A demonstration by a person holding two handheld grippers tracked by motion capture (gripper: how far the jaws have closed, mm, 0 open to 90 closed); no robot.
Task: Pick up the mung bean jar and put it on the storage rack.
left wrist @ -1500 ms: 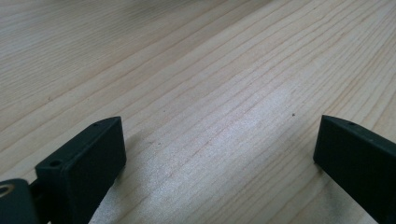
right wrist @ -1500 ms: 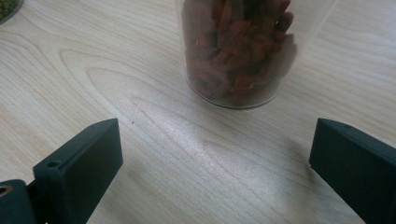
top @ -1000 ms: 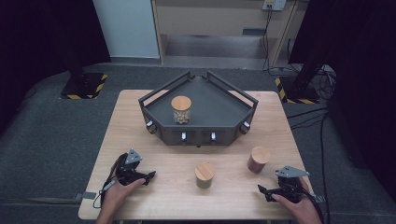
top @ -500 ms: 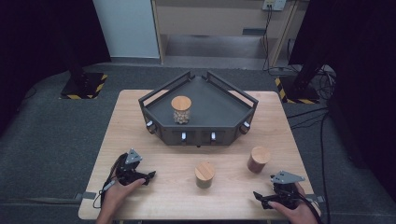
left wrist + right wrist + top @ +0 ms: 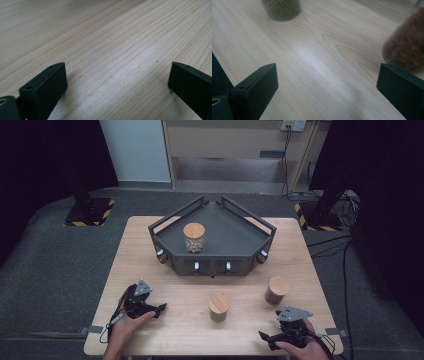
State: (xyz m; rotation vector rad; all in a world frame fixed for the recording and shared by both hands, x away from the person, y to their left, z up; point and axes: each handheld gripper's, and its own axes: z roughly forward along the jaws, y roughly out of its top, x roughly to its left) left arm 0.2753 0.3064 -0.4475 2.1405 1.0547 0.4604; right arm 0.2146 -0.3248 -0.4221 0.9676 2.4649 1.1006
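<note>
Since a moment ago the right hand-held gripper (image 5: 267,337) has slid along the near edge of the tabletop (image 5: 150,250) toward the middle, while the left hand-held gripper (image 5: 159,309) rests where it was. Both have their jaws spread wide with only bare wood between them. Just ahead of the right hand-held gripper and off to its left stands the jar of green beans (image 5: 219,307), upright under its wooden lid. The jar of reddish beans (image 5: 276,290) stands ahead of it too, near its right jaw but not touching. In the right gripper view the green jar (image 5: 281,9) sits farther off at the top, the reddish jar (image 5: 407,47) close by the right jaw. Well beyond both hand-held grippers, a third jar (image 5: 193,237) stands inside the dark tray (image 5: 235,232).
</note>
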